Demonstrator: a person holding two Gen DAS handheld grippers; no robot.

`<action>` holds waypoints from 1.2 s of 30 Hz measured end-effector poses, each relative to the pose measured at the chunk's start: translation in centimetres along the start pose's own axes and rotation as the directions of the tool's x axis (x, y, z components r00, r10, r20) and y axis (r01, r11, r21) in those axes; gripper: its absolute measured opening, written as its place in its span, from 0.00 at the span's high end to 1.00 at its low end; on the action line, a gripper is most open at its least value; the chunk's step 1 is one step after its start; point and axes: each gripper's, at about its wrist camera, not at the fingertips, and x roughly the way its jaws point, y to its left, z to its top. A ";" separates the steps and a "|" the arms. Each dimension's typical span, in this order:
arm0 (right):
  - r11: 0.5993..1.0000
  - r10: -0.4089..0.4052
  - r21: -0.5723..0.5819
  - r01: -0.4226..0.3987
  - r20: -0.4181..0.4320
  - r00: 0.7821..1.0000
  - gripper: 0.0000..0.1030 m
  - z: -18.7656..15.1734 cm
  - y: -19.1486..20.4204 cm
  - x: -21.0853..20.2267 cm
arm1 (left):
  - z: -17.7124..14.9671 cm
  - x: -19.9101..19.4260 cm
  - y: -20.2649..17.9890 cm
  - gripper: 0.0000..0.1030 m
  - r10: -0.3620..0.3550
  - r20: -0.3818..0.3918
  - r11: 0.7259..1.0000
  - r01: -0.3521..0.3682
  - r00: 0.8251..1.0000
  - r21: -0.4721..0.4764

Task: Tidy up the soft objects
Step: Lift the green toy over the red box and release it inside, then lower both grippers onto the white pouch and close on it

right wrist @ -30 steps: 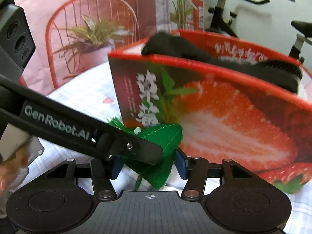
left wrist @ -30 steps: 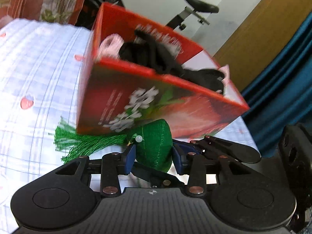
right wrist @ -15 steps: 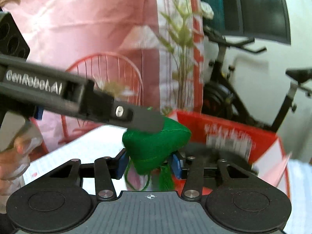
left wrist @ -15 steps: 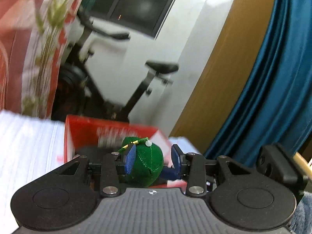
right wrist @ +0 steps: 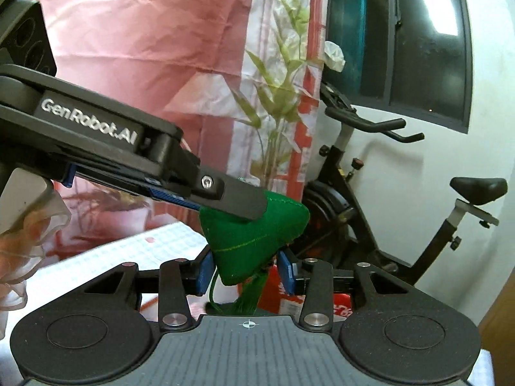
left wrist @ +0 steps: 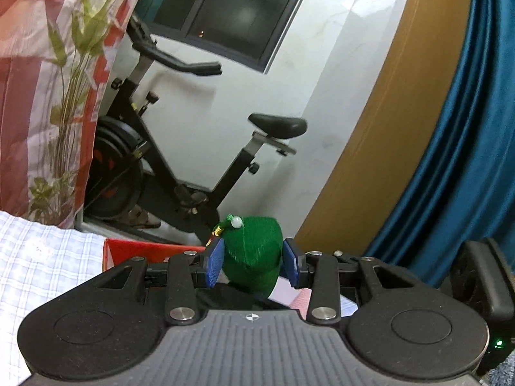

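Exercise bike (left wrist: 180, 148) fills the background at 12 o'clock in both wrist views, with a floral curtain (right wrist: 276, 103) at 10 o'clock. Checked bedsheet (left wrist: 42, 257) lies at 8 o'clock.

Red box (left wrist: 141, 251): only a strip of rim shows at 9 o'clock of the left pads; its contents are hidden behind the gripper body.

Green stuffed pouch (left wrist: 254, 251) is held aloft above and just short of the box. Left gripper (left wrist: 252, 262) is clamped on it, blue pads pressing both flanks. Right gripper (right wrist: 246, 270) pinches the lower corner, jaws closing on the fabric. Judgement: the two-handed hold keeps the limp pouch from sagging or swinging during carry-over to the box.

Tassel (right wrist: 249, 296) hangs at 6 o'clock, mostly cut off by the right gripper housing. A white bead (left wrist: 236, 223) sits on top. A gloved hand at far left of the right view is blurred.
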 end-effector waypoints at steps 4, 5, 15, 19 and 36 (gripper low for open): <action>1.000 -0.019 0.013 0.019 -0.027 0.999 0.63 -1.1 -0.4 1.6 | -0.5 1.9 1.4 0.60 0.024 -0.054 1.000 -0.025 0.998 -0.012; 1.000 -0.021 0.020 0.022 -0.039 0.999 0.63 -1.5 -0.6 2.0 | -0.8 2.4 1.6 0.60 0.028 -0.069 0.999 -0.029 0.997 -0.014; 0.992 -0.046 0.106 0.063 -0.160 0.986 0.63 -6.4 -2.3 2.7 | -3.4 3.4 3.2 0.60 0.094 -0.177 0.995 -0.095 0.980 0.003; 0.988 -0.051 0.138 0.075 -0.166 0.985 0.63 -7.8 -2.7 1.4 | -3.6 2.1 3.4 0.60 0.131 -0.166 0.991 -0.129 0.977 0.023; 0.977 -0.018 0.211 0.045 -0.131 0.991 0.62 -11.8 -1.6 -8.4 | -8.3 -4.5 -0.4 0.58 0.227 -0.194 0.974 -0.220 0.954 0.059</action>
